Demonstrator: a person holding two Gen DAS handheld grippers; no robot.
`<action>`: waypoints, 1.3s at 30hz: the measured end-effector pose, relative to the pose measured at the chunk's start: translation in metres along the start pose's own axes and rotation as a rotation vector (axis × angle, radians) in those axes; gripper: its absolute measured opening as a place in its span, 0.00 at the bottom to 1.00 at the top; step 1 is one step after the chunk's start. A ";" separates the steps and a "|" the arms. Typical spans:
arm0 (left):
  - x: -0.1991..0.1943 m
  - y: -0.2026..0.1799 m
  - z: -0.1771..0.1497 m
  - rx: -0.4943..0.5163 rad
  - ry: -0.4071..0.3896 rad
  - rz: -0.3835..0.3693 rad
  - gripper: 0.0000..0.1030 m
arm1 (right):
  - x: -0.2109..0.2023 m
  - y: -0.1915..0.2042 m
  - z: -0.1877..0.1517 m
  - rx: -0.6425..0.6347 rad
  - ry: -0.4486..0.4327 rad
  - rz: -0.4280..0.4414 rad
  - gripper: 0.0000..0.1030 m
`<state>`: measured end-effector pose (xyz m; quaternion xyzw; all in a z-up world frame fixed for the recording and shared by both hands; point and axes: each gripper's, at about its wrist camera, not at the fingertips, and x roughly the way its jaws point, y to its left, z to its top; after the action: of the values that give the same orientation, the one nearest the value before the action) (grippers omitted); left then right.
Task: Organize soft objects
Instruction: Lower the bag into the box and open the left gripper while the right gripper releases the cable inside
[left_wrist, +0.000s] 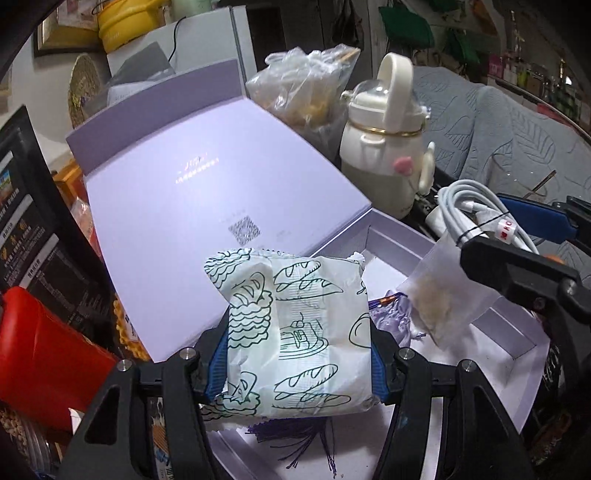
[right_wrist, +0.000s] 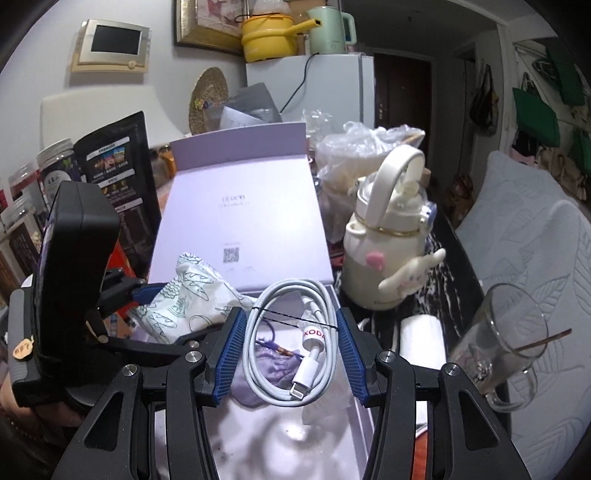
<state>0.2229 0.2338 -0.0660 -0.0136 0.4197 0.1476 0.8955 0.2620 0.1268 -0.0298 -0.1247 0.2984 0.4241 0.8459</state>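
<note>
Left wrist view: your left gripper (left_wrist: 297, 354) jaws clench the bread-print pouch (left_wrist: 291, 332) over the open lilac box (left_wrist: 524, 350); lower it flat before letting go. Your right gripper (right_wrist: 291, 354) jaws grasp the coiled white cable (right_wrist: 291, 343), tagged "KODA", above that box.

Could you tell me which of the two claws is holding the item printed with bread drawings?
The left claw holds it: a white packet with green bread sketches, above the open lilac box. The right claw grips a coiled white cable instead.
</note>
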 end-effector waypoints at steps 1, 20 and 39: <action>0.003 0.001 0.000 -0.004 0.010 0.001 0.58 | 0.002 -0.001 -0.001 0.005 0.006 -0.001 0.48; 0.049 0.006 -0.004 -0.039 0.177 0.059 0.58 | 0.034 -0.018 -0.014 0.044 0.084 -0.009 0.48; 0.019 0.005 0.005 -0.026 0.093 0.061 0.79 | 0.034 -0.018 -0.013 0.039 0.089 -0.004 0.54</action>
<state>0.2371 0.2438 -0.0765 -0.0192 0.4592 0.1794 0.8698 0.2870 0.1318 -0.0613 -0.1274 0.3436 0.4106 0.8350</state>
